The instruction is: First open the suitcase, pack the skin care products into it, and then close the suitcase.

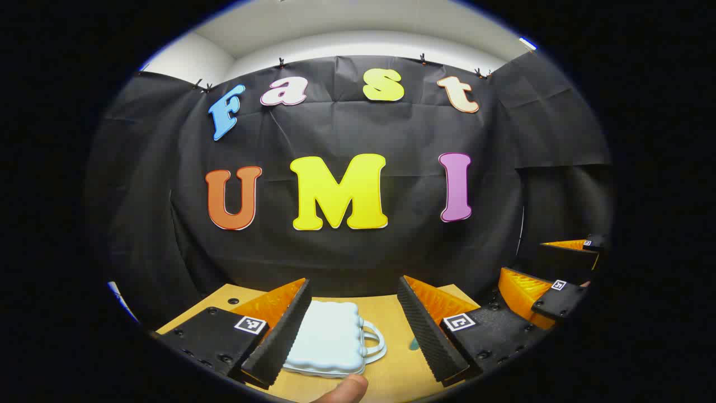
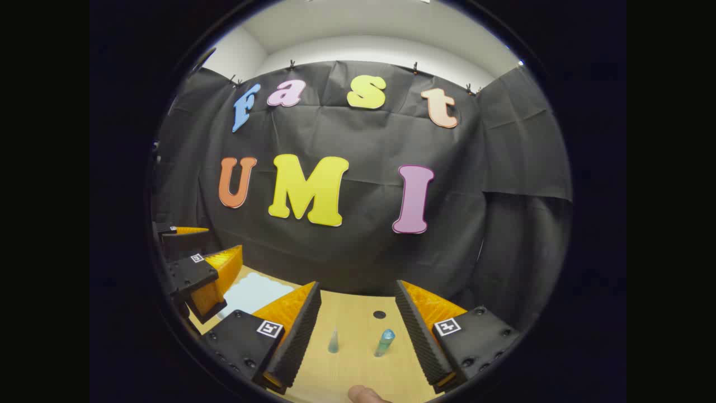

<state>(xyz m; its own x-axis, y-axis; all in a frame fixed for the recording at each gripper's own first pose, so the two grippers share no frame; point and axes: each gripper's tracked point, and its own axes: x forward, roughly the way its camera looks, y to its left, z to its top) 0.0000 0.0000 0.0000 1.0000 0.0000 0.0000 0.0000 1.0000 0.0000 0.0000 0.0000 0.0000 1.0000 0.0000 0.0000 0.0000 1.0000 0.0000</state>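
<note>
Start of packing job: left gripper (image 1: 352,322) and right gripper (image 2: 358,319), jaws released, hover over the bench (image 2: 358,369), the shut suitcase (image 1: 330,341) lying flat w/ 2 skin-care bottles (image 2: 384,342) standing beside it, ready for opening.

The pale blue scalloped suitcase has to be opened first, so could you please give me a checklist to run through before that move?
1. Pale blue scalloped suitcase lies flat on the light wooden table, lid shut: ok.
2. Left claw open, the suitcase ahead between its fingers: ok.
3. Suitcase handle faces the open side, nothing on it: ok.
4. Right claw open and holding nothing: ok.
5. Skin care products waiting: small clear cone-shaped bottle and teal tube-shaped bottle stand upright on the table, apart from each other: ok.
6. Latch or zip on the suitcase: cannot tell.
</note>
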